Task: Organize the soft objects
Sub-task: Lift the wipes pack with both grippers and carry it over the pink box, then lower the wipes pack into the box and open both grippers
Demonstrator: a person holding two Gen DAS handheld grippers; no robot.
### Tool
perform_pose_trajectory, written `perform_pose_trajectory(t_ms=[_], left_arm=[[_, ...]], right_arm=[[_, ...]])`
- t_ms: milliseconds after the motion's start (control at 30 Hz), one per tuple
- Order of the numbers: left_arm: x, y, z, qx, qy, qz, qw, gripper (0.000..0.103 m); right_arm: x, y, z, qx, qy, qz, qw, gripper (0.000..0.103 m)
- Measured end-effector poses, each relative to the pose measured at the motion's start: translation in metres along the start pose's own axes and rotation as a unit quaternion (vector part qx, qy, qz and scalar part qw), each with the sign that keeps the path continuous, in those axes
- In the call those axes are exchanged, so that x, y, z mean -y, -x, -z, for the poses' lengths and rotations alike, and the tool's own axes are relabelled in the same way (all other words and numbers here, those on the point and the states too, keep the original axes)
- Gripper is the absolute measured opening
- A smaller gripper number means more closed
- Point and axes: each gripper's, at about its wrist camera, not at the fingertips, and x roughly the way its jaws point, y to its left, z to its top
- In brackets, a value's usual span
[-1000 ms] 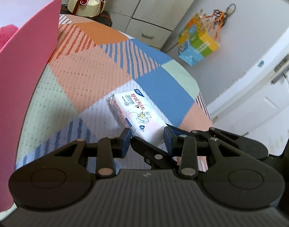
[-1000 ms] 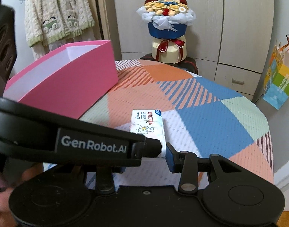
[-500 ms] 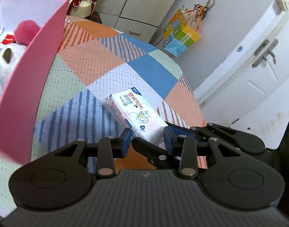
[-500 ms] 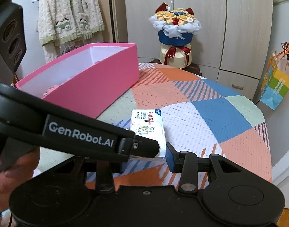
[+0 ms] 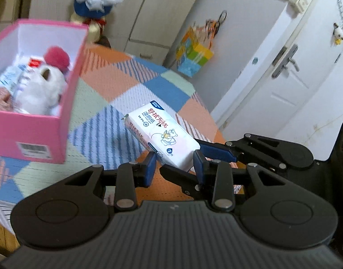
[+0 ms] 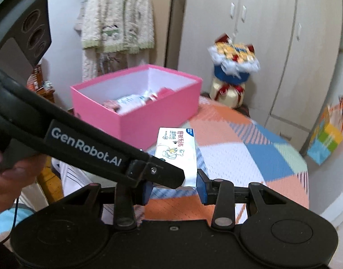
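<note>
Both the left hand-held gripper (image 5: 174, 165) and right hand-held gripper (image 6: 174, 185) clamp the tissue pack (image 5: 159, 135), now lifted off the counter (image 5: 117, 85); pink box (image 5: 69, 103) nearer ahead-left

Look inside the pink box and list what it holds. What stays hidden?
Inside the pink box lie a white plush toy, a red pompom and plastic-wrapped packs. Its floor and anything beneath them is covered.

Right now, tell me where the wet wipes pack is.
The wet wipes pack is lifted above the patchwork tablecloth, clamped at its near end by both hand-held grippers, left and right. The open pink box stands beyond, to its left.
</note>
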Motion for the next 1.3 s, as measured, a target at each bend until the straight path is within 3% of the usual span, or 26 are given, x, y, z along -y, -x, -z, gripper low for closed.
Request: perform_pose_trajectory(t_ms=[367, 500, 667, 833, 1033, 1300], left_arm=[[-0.025, 0.071, -0.015, 0.101, -0.018, -0.043, 0.9938, 0.034], [-0.037, 0.076, -0.030, 0.120, -0.026, -0.077, 0.9894, 0.034], [-0.066, 0.077, -0.057, 0.132, -0.018, -0.096, 0.9864, 0.034], [-0.106, 0.065, -0.091, 0.116, 0.011, -0.105, 0.9875, 0.034], [-0.150, 0.034, -0.114, 0.085, 0.051, -0.120, 0.9878, 0.034], [-0.194, -0.002, -0.132, 0.036, 0.096, -0.129, 0.9863, 0.034]], right_arm=[[-0.042, 0.008, -0.053, 0.071, 0.044, -0.033, 0.996, 0.046], [-0.041, -0.014, -0.071, 0.098, 0.006, -0.063, 0.993, 0.046], [-0.047, -0.044, -0.095, 0.105, 0.005, -0.087, 0.991, 0.046], [-0.039, -0.088, -0.124, 0.091, -0.023, -0.119, 0.988, 0.046], [-0.025, -0.149, -0.134, 0.050, -0.090, -0.165, 0.981, 0.046], [-0.019, -0.213, -0.151, -0.021, -0.076, -0.195, 0.978, 0.046]])
